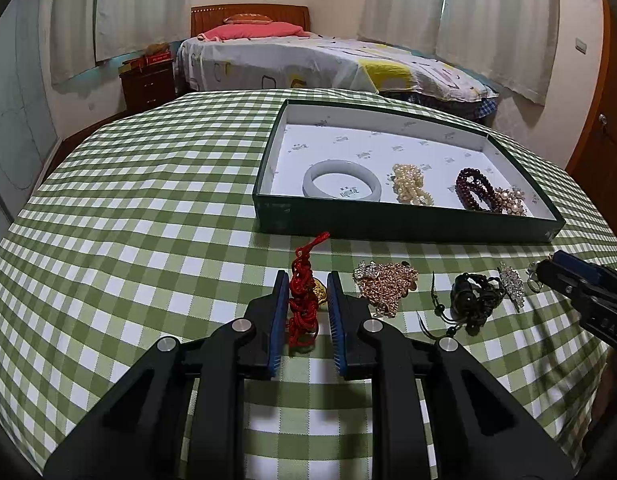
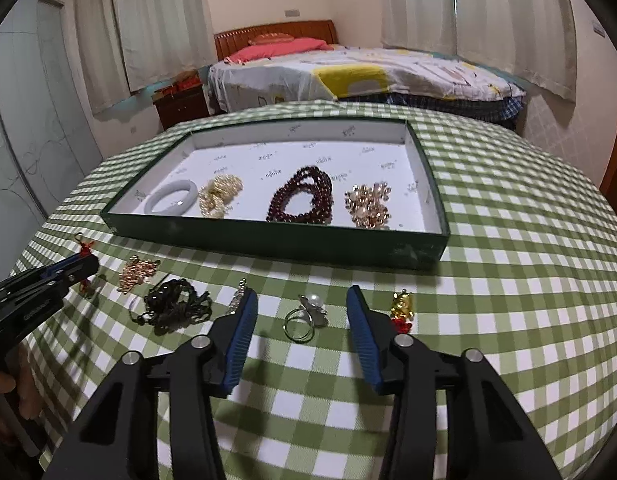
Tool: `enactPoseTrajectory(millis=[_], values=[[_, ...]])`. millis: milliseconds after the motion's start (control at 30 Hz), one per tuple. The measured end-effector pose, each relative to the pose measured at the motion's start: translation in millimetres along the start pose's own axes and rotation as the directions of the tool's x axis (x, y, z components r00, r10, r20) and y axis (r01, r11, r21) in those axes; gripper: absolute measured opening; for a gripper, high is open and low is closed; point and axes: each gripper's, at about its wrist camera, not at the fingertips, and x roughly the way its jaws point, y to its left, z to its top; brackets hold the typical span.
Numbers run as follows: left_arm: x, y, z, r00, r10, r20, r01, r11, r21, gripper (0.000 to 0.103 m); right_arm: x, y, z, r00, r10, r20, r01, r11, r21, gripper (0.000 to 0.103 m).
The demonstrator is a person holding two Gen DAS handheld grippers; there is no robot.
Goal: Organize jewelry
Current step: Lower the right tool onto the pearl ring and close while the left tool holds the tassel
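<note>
A dark green tray [image 1: 408, 226] [image 2: 268, 238] holds a pale jade bangle [image 1: 340, 180], a pearl strand [image 1: 410, 184], a dark red bead strand [image 2: 304, 200] and a pearl brooch [image 2: 368, 204]. On the cloth in front lie a red knotted cord with a gold charm [image 1: 304, 304], a rose-gold chain [image 1: 384, 284], a black bead piece [image 1: 472, 300] and a crystal brooch [image 1: 512, 282]. My left gripper [image 1: 308, 280] is open, its jaws on either side of the red cord. My right gripper [image 2: 300, 296] is open around a pearl ring [image 2: 306, 316]. A gold charm on red cord [image 2: 402, 308] lies to its right.
The table carries a green checked cloth [image 1: 148, 220]. A bed [image 1: 308, 60] and a dark nightstand [image 1: 148, 80] stand beyond it. My right gripper shows at the right edge of the left wrist view [image 1: 580, 284].
</note>
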Motion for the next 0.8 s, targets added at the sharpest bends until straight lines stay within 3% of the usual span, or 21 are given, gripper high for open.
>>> enactPoseTrajectory(millis=[300,800], values=[[4,0,-1,1.0,-0.002,-0.011,0.001,1.0,-0.002,0.019,11,1,-4,0.999,-0.01,-0.047,0.01,1.0,-0.018,0.026],[6,1,-2,1.0,0.0,-0.015,0.0,1.0,-0.004,0.019,3,1,-11,0.999,0.0,-0.032,-0.001,1.0,-0.016,0.026]])
